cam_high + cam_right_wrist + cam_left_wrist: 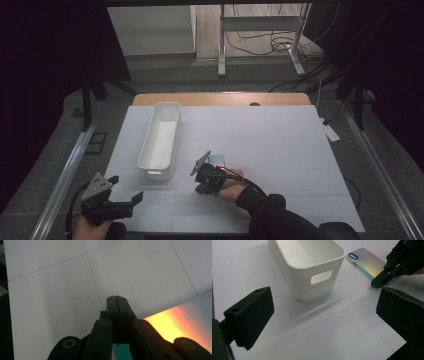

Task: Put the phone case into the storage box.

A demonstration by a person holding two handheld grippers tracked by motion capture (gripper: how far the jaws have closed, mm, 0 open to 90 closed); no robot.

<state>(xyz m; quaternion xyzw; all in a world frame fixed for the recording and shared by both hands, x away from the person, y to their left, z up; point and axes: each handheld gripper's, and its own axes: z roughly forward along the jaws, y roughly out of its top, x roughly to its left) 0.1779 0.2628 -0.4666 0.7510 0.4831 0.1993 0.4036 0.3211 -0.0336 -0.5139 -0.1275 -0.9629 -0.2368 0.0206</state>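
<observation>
At mid-frame, the right gripper has its jaws pressed together on the near edge of the iridescent phone case, while the left gripper gapes wide, well apart.

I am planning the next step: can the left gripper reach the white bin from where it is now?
Probably yes. The left gripper has its fingers open and faces the white bin, with bare table between them. The right gripper is off to the side, at the phone case.
</observation>
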